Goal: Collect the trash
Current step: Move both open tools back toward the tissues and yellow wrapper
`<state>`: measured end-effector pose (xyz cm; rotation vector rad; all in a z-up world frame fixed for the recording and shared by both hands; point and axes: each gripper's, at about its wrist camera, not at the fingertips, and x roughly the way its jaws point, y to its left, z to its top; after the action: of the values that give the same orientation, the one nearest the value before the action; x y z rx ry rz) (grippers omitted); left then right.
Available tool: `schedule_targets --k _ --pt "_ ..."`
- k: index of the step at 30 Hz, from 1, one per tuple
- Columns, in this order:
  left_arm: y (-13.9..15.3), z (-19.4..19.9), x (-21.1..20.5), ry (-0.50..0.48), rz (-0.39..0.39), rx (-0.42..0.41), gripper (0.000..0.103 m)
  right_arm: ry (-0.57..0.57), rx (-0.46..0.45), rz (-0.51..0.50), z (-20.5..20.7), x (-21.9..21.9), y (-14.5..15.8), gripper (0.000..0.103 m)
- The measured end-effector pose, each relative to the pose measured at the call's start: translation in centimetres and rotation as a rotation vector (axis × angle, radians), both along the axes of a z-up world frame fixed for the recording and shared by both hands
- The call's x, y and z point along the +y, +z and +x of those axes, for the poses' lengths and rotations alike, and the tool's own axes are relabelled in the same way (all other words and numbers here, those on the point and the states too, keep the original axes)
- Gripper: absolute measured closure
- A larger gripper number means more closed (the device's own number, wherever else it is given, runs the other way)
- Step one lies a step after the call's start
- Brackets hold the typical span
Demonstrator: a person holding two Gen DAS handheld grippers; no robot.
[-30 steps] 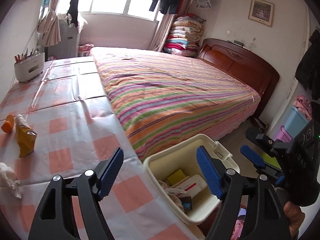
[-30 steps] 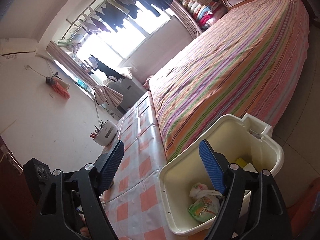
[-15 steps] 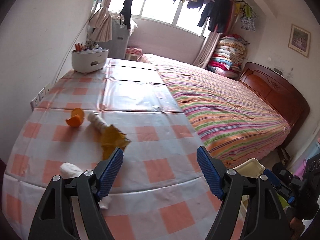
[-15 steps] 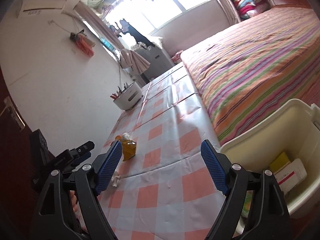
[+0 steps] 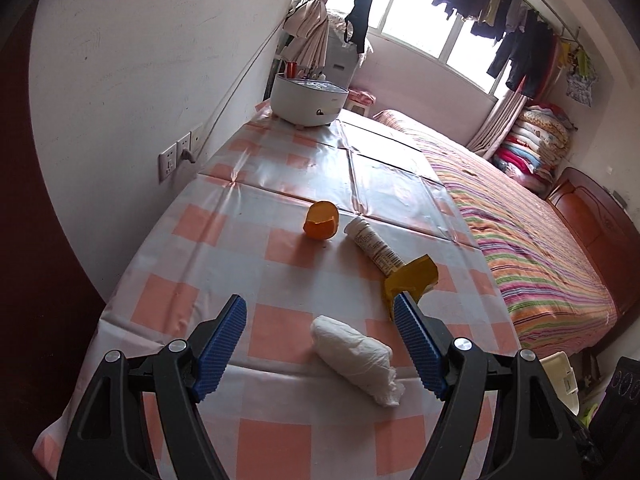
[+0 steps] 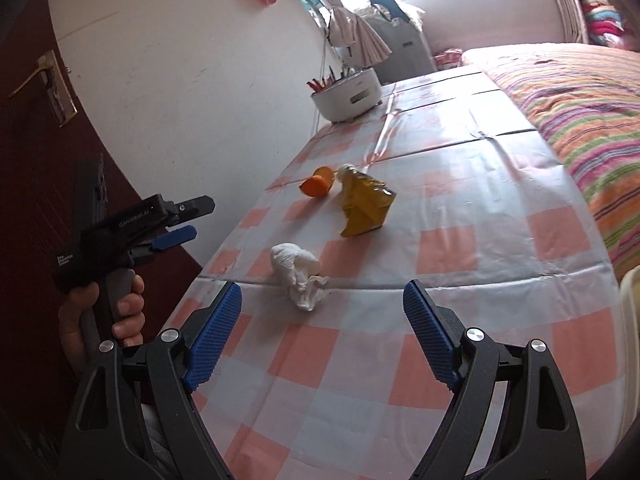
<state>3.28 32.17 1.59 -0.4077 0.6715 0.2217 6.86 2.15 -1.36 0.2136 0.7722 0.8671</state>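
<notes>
**Both jaws wide above the counter's near edge**

The left hand-held gripper (image 5: 320,322) hangs with jaws spread and empty over the crumpled tissue (image 5: 354,358), which lies near the counter (image 5: 280,148) front edge. The right hand-held gripper (image 6: 322,310) has just been opening its jaws, nothing between them. Farther in lie the yellow wrapper (image 6: 366,208), white tube (image 5: 372,246) and orange peel (image 5: 320,225). Bare checked cloth lies toward the bed (image 5: 540,248) side.

My left claw (image 5: 320,322): black triangular cut-out arms, ribbed blue pads, silver screw heads. Right claw (image 6: 322,308) same build. Left unit from side: black housing, white lettering, grey handle. My hand (image 6: 102,312) bare, no sleeve visible.
</notes>
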Motion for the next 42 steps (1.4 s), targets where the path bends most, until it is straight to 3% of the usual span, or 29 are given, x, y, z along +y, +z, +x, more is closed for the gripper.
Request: schedule_targets --k 4,9,16,25,32,38,40,42 --pt "0.2 -0.4 0.9 0.011 -0.017 -0.005 0.029 0.018 0.022 -0.003 0.6 1.6 -0.5 0.021" --pt "-0.3 0.1 1.7 0.027 -0.044 0.019 0.029 -0.008 0.054 -0.028 4.5 2.3 -0.9 0.021" --pt "-1.1 0.6 1.4 0.017 -0.03 0.066 0.029 -0.055 0.016 -0.12 7.7 4.5 -0.8 0.021" --pt "-2.0 1.2 0.6 -0.015 -0.01 0.121 0.029 -0.093 0.129 -0.178 12.8 6.8 -3.5 0.021" --pt "-2.5 1.3 0.4 -0.033 -0.018 0.142 0.029 -0.106 0.109 -0.22 14.8 9.1 -2.7 0.019" --pt "-2.7 1.3 0.2 -0.04 -0.019 0.144 0.029 -0.106 0.126 -0.253 15.9 9.8 -4.1 0.019" --pt "-2.8 1.3 0.2 -0.043 -0.024 0.147 0.029 -0.094 0.114 -0.269 15.9 10.6 -4.1 0.019" --pt "-2.8 1.3 0.0 -0.047 -0.024 0.149 0.029 -0.086 0.097 -0.278 15.7 11.1 -4.0 0.029"
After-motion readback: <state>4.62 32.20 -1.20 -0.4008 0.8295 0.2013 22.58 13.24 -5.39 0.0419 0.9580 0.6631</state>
